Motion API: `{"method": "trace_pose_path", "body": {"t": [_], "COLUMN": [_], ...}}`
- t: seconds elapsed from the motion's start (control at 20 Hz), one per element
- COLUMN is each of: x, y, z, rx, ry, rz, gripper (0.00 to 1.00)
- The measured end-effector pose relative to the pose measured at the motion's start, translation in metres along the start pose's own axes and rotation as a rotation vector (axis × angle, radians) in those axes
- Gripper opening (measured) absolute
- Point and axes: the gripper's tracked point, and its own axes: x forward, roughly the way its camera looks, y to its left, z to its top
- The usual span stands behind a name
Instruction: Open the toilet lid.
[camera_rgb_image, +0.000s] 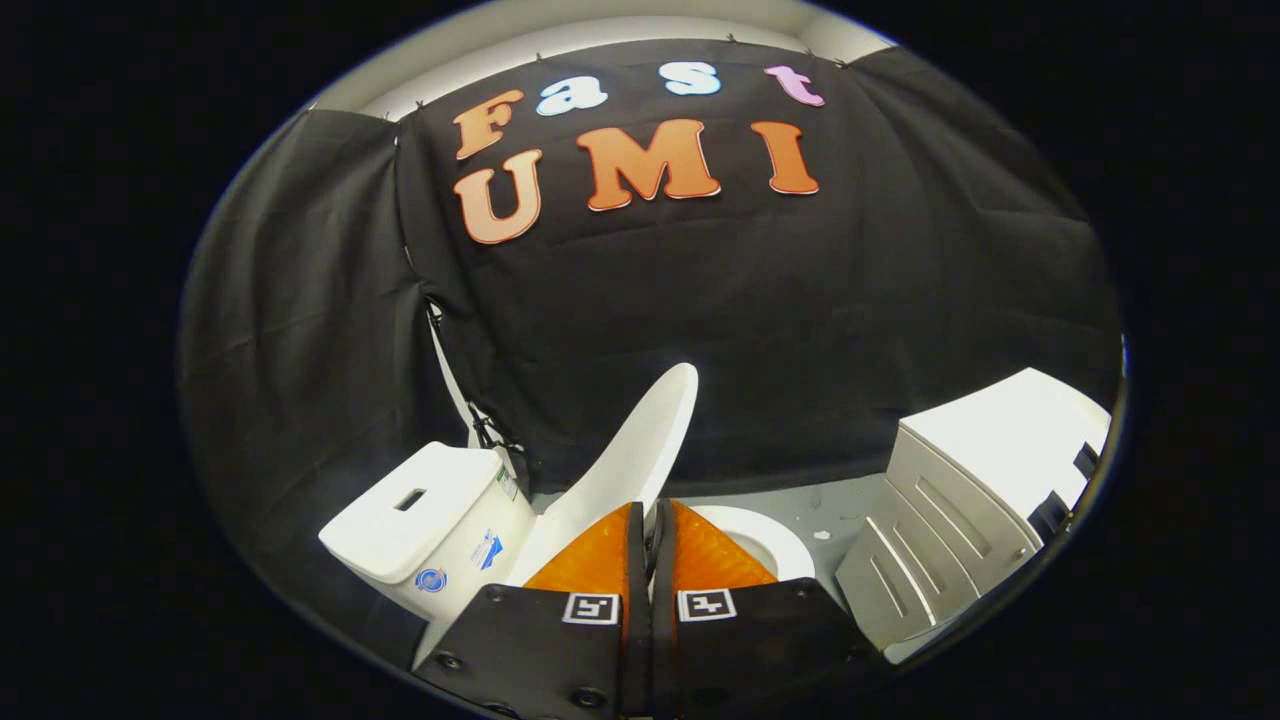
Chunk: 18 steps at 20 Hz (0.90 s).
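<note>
Black cloth wall (300, 330): hangs behind everything, in draped panels with a seam showing at the far left. Toilet tank (425, 525): white, set against the cloth at the left, its flat top carrying a small rectangular slot; round and angular stickers sit on its front face, too small to make out. Toilet lid (630, 455): white, raised and tilted well up off the bowl, its free edge pointing toward the cloth and its lower part passing down between the fingers. Gripper (648, 530): fingers drawn close together with only a narrow dark gap between them, the lid's edge running into that gap; whether both pads actually press on the lid cannot be told. Two small square markers sit on the gripper body just behind the fingers. Toilet seat (770, 540): white rim, partly visible just beyond the right finger, lying flat and uncovered by the lid. Floor (840, 510): pale grey, with a few small marks, between the seat and the cabinet. Cabinet (960, 510): white to pale grey unit at the right, panelled front with recessed grooves, plain flat top, standing apart from the toilet.
</note>
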Motion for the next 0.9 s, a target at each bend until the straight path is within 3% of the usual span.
{"method": "trace_pose_path", "body": {"t": [0.9], "x": [-0.007], "y": [0.108], "z": [0.038], "rx": [-0.221], "ry": [-0.041], "rz": [0.024], "gripper": [0.08]}}
